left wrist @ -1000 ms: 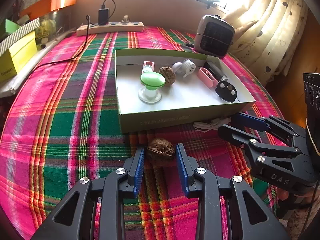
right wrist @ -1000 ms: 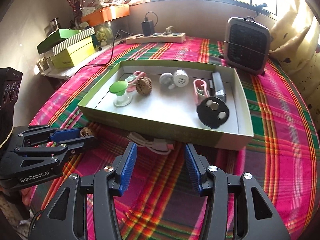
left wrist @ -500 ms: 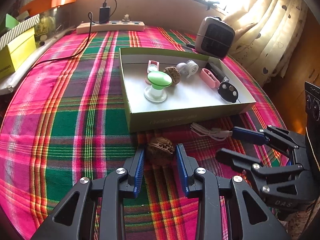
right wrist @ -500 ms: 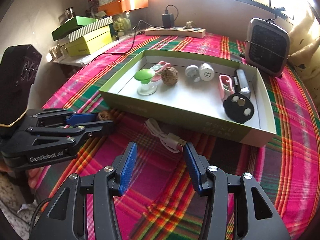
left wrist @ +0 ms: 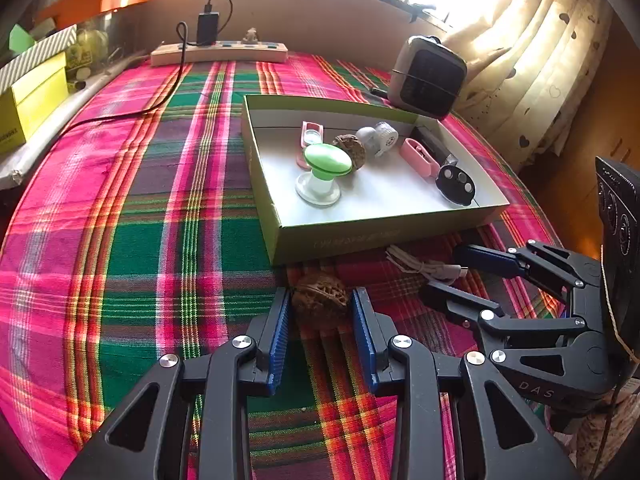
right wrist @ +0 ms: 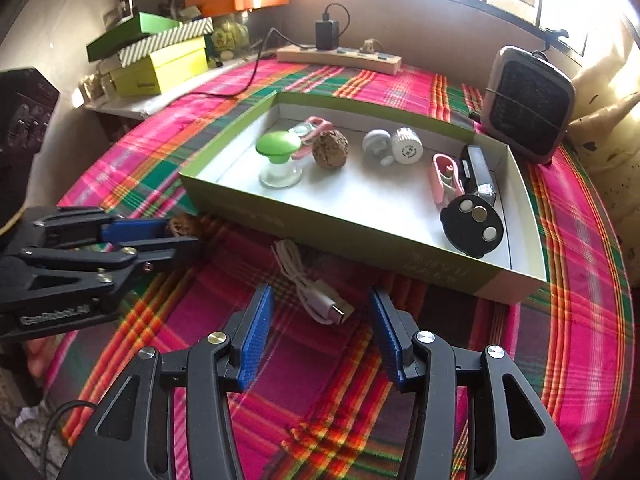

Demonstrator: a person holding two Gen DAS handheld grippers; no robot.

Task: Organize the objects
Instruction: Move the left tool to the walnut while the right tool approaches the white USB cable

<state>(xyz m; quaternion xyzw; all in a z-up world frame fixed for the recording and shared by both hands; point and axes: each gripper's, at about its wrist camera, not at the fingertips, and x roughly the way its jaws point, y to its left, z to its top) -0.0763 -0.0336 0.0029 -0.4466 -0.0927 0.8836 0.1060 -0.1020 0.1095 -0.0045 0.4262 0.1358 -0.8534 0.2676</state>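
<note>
A brown walnut (left wrist: 320, 298) rests on the plaid cloth just in front of the green box (left wrist: 360, 236), and my left gripper (left wrist: 320, 294) is shut on it, a blue pad against each side. The right wrist view shows that same left gripper (right wrist: 182, 236) low at the left with the walnut (right wrist: 184, 224) at its tips. A white USB cable (right wrist: 316, 296) lies by the box's front wall, its plug between the fingers of my open right gripper (right wrist: 320, 292), untouched. The box (right wrist: 360, 240) holds a green-topped piece (right wrist: 278, 148), a second walnut (right wrist: 330, 148), and several small items.
A small grey heater (left wrist: 428, 76) stands behind the box at the right, near the curtain. A power strip (left wrist: 220, 52) with a charger lies along the far wall. Yellow-green boxes (right wrist: 160, 68) are stacked at the far left. The table edge curves close below both grippers.
My right gripper has moved in over the cable, so its plug now lies between the fingers. The left gripper has stayed around the walnut.
</note>
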